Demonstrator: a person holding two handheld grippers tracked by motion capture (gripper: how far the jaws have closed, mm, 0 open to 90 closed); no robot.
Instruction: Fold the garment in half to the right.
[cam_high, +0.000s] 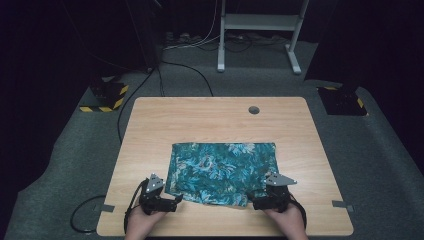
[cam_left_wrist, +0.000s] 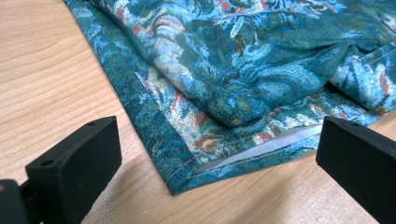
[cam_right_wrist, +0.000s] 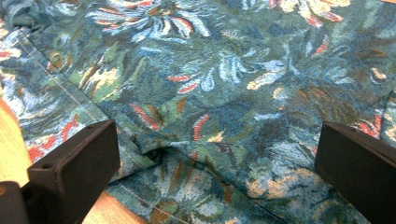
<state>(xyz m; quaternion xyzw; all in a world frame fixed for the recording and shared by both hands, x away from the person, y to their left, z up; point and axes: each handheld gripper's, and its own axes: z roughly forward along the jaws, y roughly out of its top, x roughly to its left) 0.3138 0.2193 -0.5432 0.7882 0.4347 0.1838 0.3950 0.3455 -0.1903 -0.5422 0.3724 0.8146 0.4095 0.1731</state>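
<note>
A teal cloth with a flower print (cam_high: 222, 171) lies folded and flat on the wooden table (cam_high: 215, 116). My left gripper (cam_high: 176, 201) is at the cloth's near left corner, open, with the hemmed corner (cam_left_wrist: 187, 182) lying between its jaws on the wood. My right gripper (cam_high: 253, 203) is at the near right corner, also open, jaws spread wide over a small fold in the cloth (cam_right_wrist: 154, 156). A hand holds each gripper at the table's near edge. Nothing is held.
A round grommet hole (cam_high: 254, 109) sits near the table's far edge. Grey tape marks (cam_high: 342, 204) lie at the near corners. Cables (cam_high: 190, 70), a white stand (cam_high: 257, 30) and black bases with yellow stripes (cam_high: 104, 96) occupy the carpet beyond.
</note>
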